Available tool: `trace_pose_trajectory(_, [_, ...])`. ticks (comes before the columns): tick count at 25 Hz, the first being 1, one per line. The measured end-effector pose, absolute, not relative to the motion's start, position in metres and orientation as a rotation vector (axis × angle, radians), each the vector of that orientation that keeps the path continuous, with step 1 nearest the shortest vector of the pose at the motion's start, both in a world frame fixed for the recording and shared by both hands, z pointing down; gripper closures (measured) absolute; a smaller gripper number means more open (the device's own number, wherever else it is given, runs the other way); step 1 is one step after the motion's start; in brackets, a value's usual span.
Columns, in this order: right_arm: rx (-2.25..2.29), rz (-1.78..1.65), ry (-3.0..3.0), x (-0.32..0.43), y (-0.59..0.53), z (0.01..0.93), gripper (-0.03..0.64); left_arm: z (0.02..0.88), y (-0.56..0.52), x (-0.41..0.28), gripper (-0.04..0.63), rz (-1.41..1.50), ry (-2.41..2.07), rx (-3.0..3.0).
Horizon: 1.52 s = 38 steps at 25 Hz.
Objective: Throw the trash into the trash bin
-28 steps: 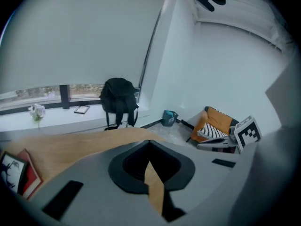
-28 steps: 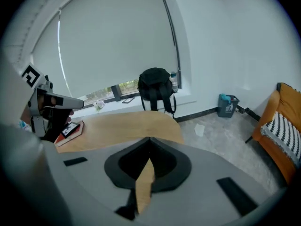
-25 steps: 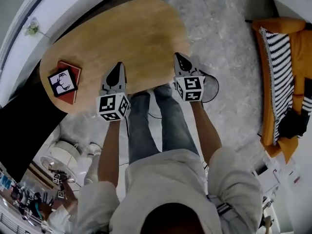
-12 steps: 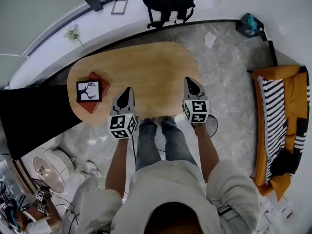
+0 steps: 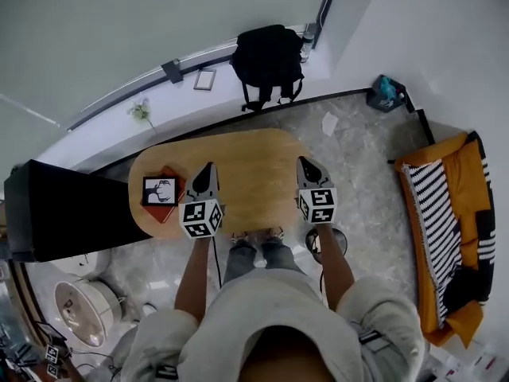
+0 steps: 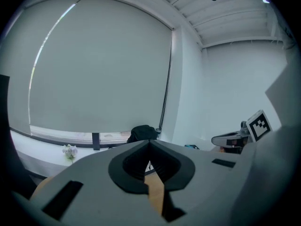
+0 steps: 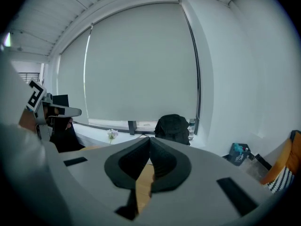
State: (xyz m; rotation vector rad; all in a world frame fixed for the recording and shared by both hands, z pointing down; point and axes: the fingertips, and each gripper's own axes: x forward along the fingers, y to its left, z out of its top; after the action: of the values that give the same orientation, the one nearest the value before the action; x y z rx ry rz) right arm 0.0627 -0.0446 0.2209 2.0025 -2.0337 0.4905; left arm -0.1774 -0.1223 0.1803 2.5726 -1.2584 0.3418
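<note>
Standing at the near edge of an oval wooden table [image 5: 246, 161], the person holds 2 grippers side by side above its top, both pointing away toward the window wall. The left gripper [image 5: 208, 168] has its jaws pressed together with nothing between them, as the left gripper view [image 6: 149, 141] shows: the tips meet, and only a strip of tabletop shows through the slot below them. The right gripper [image 5: 303, 163] is likewise closed and empty, its tips touching in its own view [image 7: 150, 138]. A white crumpled scrap of paper [image 5: 329, 123] lies on the stone floor past the table's far right end, well apart from both grippers. Farther along the wall sits a dark box with teal contents [image 5: 387, 94]. A round dark container [image 5: 340, 243] stands on the floor beside the person's right leg, partly covered by the right forearm; whether it is the bin cannot be told. On the table's left end lies a red book [image 5: 169, 205] with a black-and-white picture [image 5: 159, 190] on top. A black backpack [image 5: 266, 58] rests on the window ledge.
</note>
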Motion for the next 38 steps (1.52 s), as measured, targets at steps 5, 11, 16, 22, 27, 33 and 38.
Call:
trace_pose_trajectory(5, [2.030,0.403,-2.043,0.073,-0.048,0.176,0.587,0.141,-0.120,-0.169,0.577,0.324,-1.264,2.623])
trace_pose_trajectory(11, [2.069,0.365,-2.047,0.071,-0.044,0.152,0.586,0.121,-0.120,-0.168,0.577,0.312,-1.275,2.659])
trace_pose_trajectory(16, [2.074,0.345,-2.042,0.067,-0.041,0.142,0.588,0.112,-0.124,-0.172,0.577,0.296,-1.270,2.689])
trace_pose_trajectory(22, [2.069,0.304,-2.045,0.067,-0.046,0.126,0.588,0.101,-0.134,-0.164,0.577,0.305,-1.258,2.750])
trace_pose_trajectory(27, [2.080,0.279,-2.050,0.066,-0.054,0.119,0.588,0.098,-0.139,-0.161,0.577,0.297,-1.241,2.767])
trace_pose_trajectory(33, [2.073,0.298,-2.056,0.067,-0.057,0.122,0.588,0.102,-0.140,-0.159,0.577,0.286,-1.232,2.733])
trace_pose_trajectory(38, [2.070,0.321,-2.057,0.069,-0.060,0.127,0.586,0.102,-0.142,-0.160,0.577,0.273,-1.231,2.722])
